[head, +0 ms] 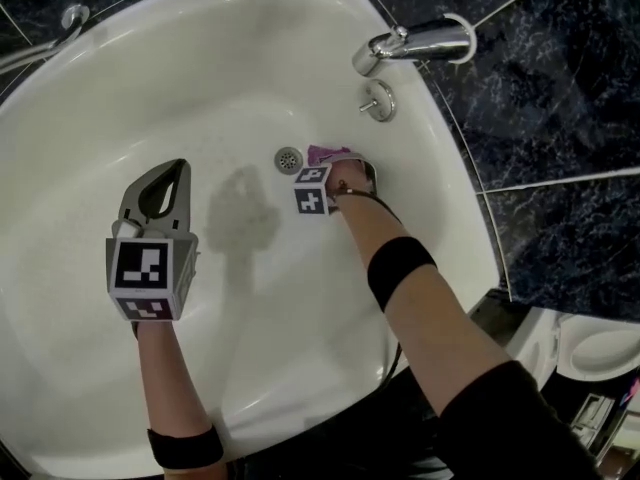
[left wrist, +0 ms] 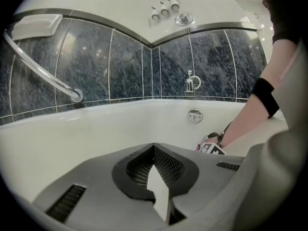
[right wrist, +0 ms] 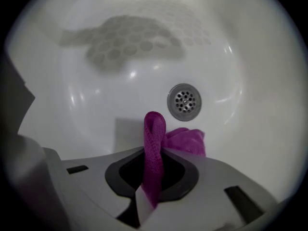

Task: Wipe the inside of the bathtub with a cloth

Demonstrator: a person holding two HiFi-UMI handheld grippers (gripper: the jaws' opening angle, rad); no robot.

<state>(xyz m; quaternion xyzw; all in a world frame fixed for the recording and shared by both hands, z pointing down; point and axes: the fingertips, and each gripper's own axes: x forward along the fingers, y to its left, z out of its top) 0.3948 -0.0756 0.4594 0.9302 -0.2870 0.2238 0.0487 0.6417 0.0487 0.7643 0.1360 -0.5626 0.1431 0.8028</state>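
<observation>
The right gripper [right wrist: 153, 154] is clenched on a magenta woven cloth [right wrist: 154, 129]. One fold stands up between its jaws and the rest bunches just past the right-hand jaw, close to the floor of the glossy white bathtub [right wrist: 96, 114]. A round perforated metal drain [right wrist: 184, 101] lies just beyond the cloth. The left gripper [left wrist: 154, 147], jaws together on nothing, hangs well apart on the right gripper's left.

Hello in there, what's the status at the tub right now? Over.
Right tongs shut on purple cloth, beside drain. Left tongs shut, empty. Nothing else in tub.
</observation>
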